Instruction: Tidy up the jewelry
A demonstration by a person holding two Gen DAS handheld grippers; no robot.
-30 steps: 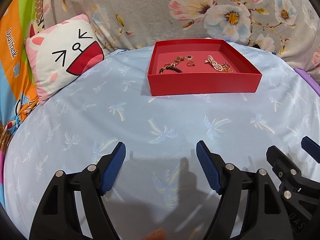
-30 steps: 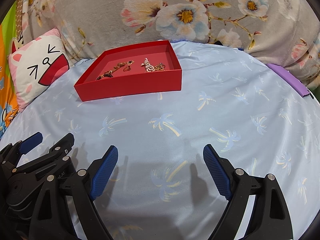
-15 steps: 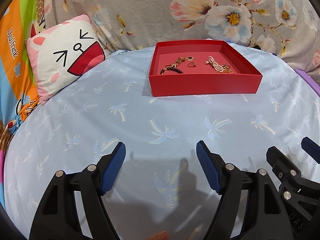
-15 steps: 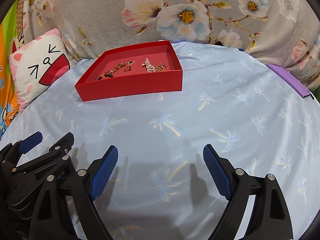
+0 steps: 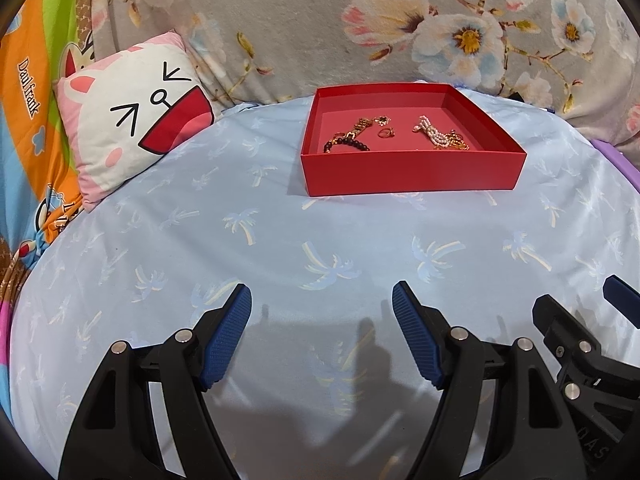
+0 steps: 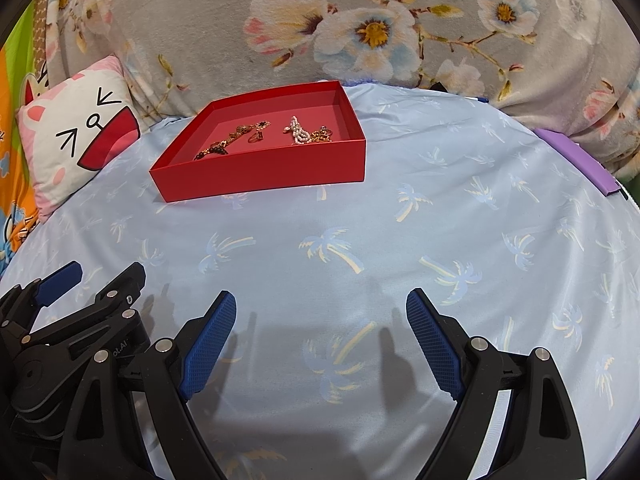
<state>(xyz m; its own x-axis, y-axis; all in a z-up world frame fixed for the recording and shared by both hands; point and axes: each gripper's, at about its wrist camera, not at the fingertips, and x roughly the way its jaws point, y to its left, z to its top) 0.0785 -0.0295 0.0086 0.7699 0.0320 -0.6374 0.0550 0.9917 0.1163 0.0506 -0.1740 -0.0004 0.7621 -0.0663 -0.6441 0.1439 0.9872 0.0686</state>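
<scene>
A red open box (image 5: 412, 174) (image 6: 264, 172) sits at the far side of the light blue palm-print sheet. Inside lie a dark bead bracelet (image 5: 346, 143) (image 6: 212, 152), a small ring (image 5: 386, 133) (image 6: 255, 138), a pearl piece (image 5: 434, 136) (image 6: 299, 132) and gold chains. My left gripper (image 5: 322, 300) is open and empty, low over the sheet, well short of the box. My right gripper (image 6: 321, 306) is open and empty beside it; its fingers show at the right of the left wrist view (image 5: 620, 294).
A cat-face pillow (image 5: 132, 116) (image 6: 76, 132) leans at the back left. A grey floral blanket (image 5: 320, 20) rises behind the box. A purple strip (image 6: 576, 160) lies at the right edge. A colourful cartoon cloth (image 5: 28, 80) hangs on the left.
Both views have drifted very slightly; the box sits a touch lower in the left wrist view. Both grippers stay open and empty.
</scene>
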